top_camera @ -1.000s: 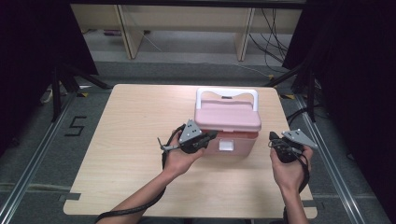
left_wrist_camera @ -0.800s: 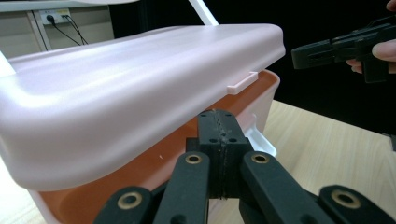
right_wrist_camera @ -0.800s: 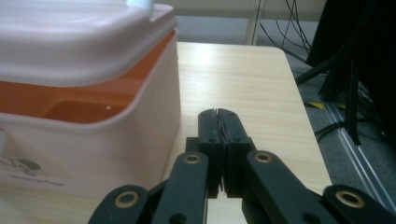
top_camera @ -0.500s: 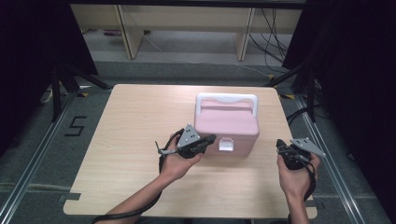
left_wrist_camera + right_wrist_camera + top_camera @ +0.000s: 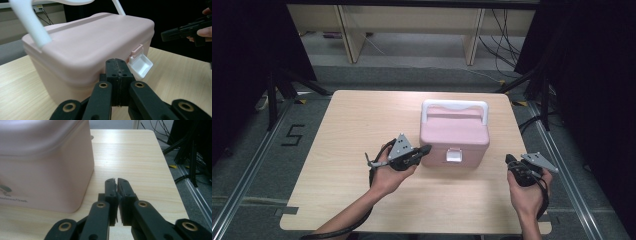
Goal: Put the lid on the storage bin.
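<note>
Left hand-held gripper (image 5: 426, 149) at about 8 o'clock on the worktop (image 5: 347, 130), jaws pressed tight together with nothing between them, tips right at the left front corner of the pink box (image 5: 455, 135); touching or just short, hard to tell. Held level in the left hand (image 5: 389, 172), pointing toward 3 o'clock.

Pink box a bit right of the middle of the worktop, lid down, white handle (image 5: 454, 106) standing up along its far edge at 12 o'clock. Small white latch (image 5: 454, 155) on the front wall at 6 o'clock, flipped out and up, seen in the left gripper view as a little open flap.

Right hand-held gripper (image 5: 509, 159) at about 4 o'clock, near the right front corner of the box but apart from it. Jaws just been opening, now a thin gap, nothing between them. Held low over the worktop in the right hand (image 5: 527, 192).
</note>
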The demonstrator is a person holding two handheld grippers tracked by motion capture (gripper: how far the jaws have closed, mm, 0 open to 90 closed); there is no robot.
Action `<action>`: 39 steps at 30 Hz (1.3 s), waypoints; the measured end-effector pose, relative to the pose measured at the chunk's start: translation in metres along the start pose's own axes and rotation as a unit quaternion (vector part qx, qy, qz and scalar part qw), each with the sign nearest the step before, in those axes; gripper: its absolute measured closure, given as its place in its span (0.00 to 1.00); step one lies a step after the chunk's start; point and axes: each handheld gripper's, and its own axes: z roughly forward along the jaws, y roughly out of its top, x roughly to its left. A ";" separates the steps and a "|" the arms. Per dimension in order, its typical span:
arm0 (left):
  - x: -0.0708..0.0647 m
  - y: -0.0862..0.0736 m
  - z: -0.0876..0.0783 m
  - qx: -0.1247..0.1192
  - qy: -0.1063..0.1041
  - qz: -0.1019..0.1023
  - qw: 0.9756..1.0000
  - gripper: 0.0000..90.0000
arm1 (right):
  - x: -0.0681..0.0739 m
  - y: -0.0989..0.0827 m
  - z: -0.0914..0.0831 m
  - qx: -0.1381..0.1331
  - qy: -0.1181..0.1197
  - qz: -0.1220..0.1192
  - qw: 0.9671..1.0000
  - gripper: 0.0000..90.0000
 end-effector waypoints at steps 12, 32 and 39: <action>0.023 -0.011 -0.024 0.000 0.031 0.008 0.999 0.97 | -0.007 -0.014 0.002 0.005 0.009 -0.009 1.000 0.90; 0.066 -0.057 -0.085 -0.011 0.105 -0.022 0.994 0.87 | -0.009 -0.034 0.007 -0.005 0.014 -0.036 0.999 0.81; 0.079 -0.084 -0.111 -0.003 0.150 -0.044 0.988 0.81 | -0.014 -0.040 0.009 -0.011 0.011 -0.045 0.999 0.76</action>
